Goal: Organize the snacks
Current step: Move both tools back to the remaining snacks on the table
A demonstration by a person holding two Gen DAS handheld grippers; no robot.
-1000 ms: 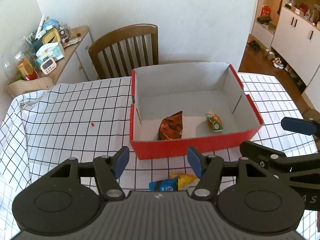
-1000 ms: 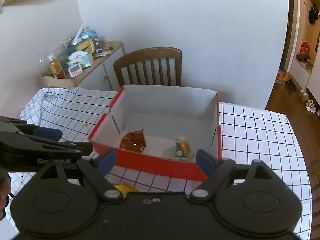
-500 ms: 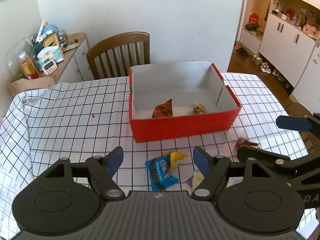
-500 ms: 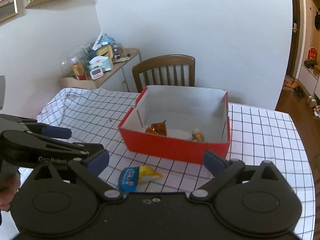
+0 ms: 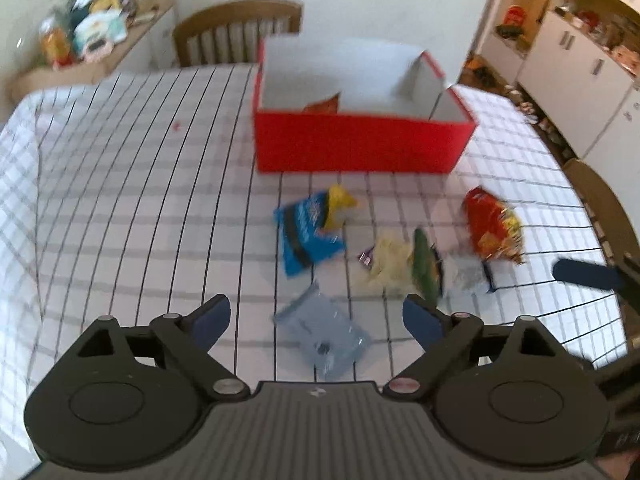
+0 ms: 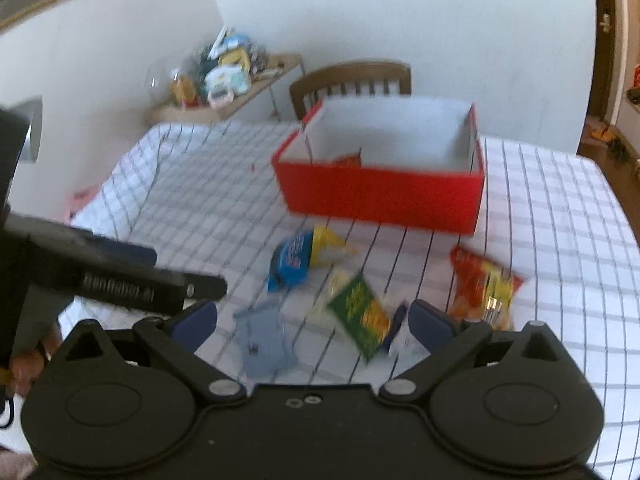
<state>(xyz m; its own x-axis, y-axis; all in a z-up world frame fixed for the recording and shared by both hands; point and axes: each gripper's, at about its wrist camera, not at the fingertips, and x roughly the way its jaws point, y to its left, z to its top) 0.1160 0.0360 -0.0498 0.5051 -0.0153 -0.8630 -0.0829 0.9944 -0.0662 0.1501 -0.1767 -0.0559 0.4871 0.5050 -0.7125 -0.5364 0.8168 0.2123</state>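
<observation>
Six snack packets (image 5: 308,236) lie before one red box (image 5: 360,144).

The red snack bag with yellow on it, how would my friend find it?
Start at the big red box on the checked tablecloth. The red and yellow bag lies in front of its right corner, farthest right of the loose packets and the only red one.

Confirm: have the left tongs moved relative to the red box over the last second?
Yes. The left tongs have pulled back from the red box, which now sits farther off, with loose snack packets on the checked tablecloth between.
</observation>
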